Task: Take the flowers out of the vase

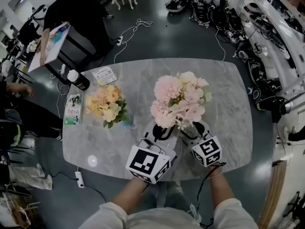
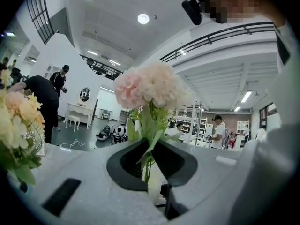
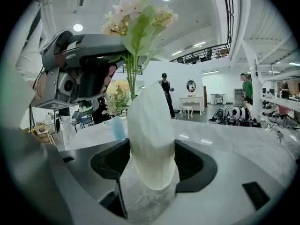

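my left gripper is pinched narrow on the green stems of the pink flowers, just below the blooms. my right gripper is clamped on the sides of the pale vase, near the front edge of the grey marble table. the stems run down into the vase's top. a yellow bouquet sits well apart on the left.
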`<action>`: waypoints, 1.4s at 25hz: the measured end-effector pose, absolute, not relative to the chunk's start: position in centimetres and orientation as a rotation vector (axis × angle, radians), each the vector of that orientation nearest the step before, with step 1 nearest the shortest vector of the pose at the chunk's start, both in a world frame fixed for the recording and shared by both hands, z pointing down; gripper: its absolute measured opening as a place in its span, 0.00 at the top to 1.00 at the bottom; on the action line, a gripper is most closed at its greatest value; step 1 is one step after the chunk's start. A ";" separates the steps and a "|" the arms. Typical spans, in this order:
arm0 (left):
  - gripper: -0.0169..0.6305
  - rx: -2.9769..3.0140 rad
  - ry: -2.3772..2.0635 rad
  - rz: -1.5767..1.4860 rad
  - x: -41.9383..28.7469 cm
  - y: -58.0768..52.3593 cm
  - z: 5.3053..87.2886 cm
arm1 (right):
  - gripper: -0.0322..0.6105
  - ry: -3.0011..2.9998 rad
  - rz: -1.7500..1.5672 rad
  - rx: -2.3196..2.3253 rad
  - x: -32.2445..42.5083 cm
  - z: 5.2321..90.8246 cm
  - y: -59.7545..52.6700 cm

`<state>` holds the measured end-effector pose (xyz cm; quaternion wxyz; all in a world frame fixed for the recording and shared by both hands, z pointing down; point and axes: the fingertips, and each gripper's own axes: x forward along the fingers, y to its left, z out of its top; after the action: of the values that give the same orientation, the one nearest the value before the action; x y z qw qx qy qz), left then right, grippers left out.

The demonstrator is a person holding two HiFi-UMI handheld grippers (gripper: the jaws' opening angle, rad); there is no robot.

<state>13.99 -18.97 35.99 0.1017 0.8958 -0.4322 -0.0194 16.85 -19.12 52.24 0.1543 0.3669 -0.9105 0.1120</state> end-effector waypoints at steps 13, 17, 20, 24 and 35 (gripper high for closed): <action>0.90 2.682 -1.334 -0.190 12.8 -16.6 30.3 | 0.52 -2.598 0.382 1.081 17.2 52.5 -18.9; 0.90 2.698 -1.342 -0.236 12.8 -16.0 28.8 | 0.52 -2.598 0.364 1.095 17.7 52.2 -19.1; 0.90 2.687 -1.337 -0.262 12.2 -15.6 28.1 | 0.52 -2.603 0.343 1.101 17.4 51.6 -19.0; 0.90 2.686 -1.354 -0.266 11.5 -15.3 27.7 | 0.52 -2.613 0.324 1.097 16.7 50.6 -18.6; 0.90 2.693 -1.427 -0.215 9.6 -13.6 26.9 | 0.52 -2.588 0.300 1.200 18.2 47.8 -16.6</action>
<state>9.56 -13.58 26.91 0.0431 0.8806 -0.4666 -0.0702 18.22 -16.62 47.77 0.1363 0.4146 -0.8938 0.1037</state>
